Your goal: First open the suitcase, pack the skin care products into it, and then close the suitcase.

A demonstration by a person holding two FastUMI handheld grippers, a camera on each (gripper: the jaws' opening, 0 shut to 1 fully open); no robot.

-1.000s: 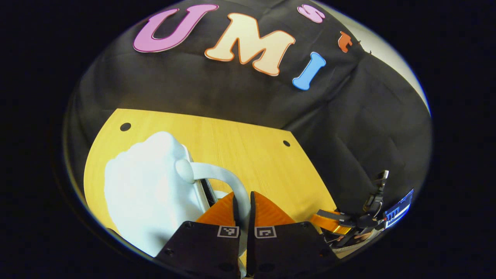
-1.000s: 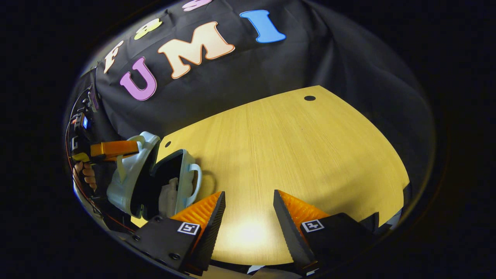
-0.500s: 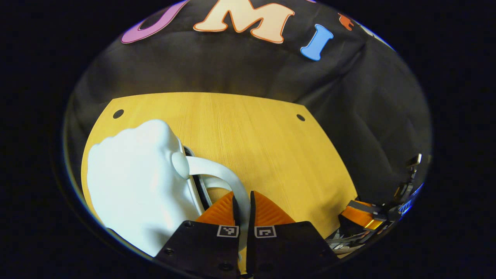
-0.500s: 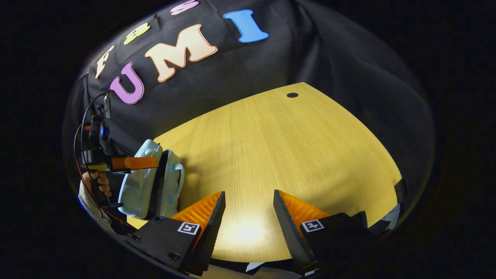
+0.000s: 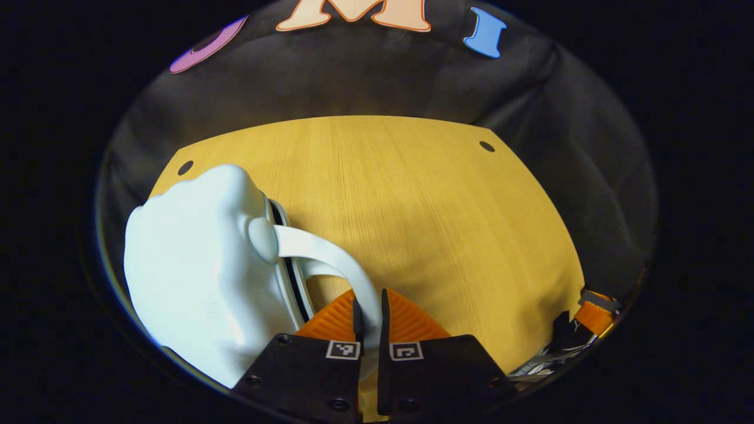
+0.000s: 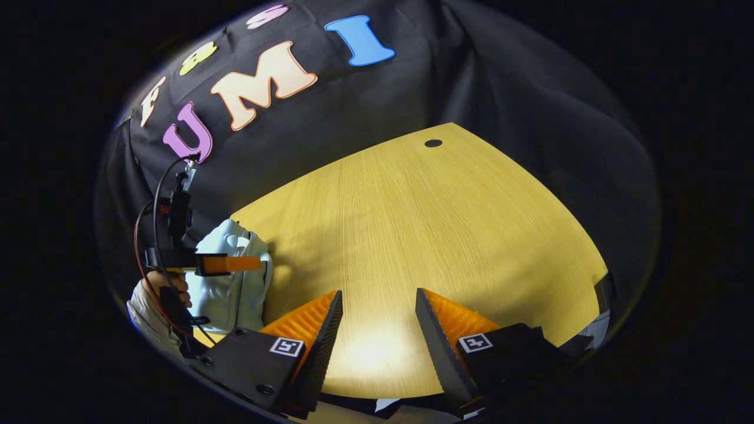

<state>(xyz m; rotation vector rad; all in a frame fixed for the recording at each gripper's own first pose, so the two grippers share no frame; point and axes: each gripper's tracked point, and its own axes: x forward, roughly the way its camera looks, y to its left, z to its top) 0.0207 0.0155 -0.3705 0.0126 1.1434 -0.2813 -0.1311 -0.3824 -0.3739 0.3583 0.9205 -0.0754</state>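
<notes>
Two fingers of the left gripper [image 5: 369, 312] pinch the handle [image 5: 330, 259] of the pale suitcase [image 5: 200, 271], which sits at the table's [image 5: 424, 206] left edge, its contents hidden. The right gripper [image 6: 377, 330] hangs spread over bare wood.

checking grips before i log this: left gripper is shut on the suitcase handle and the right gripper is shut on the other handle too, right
Not quite. The left gripper is shut on the suitcase handle, as the left gripper view shows. But the right gripper is open and holds nothing: in the right gripper view its fingers stand apart over the bare table, off to the side of the suitcase.
</notes>
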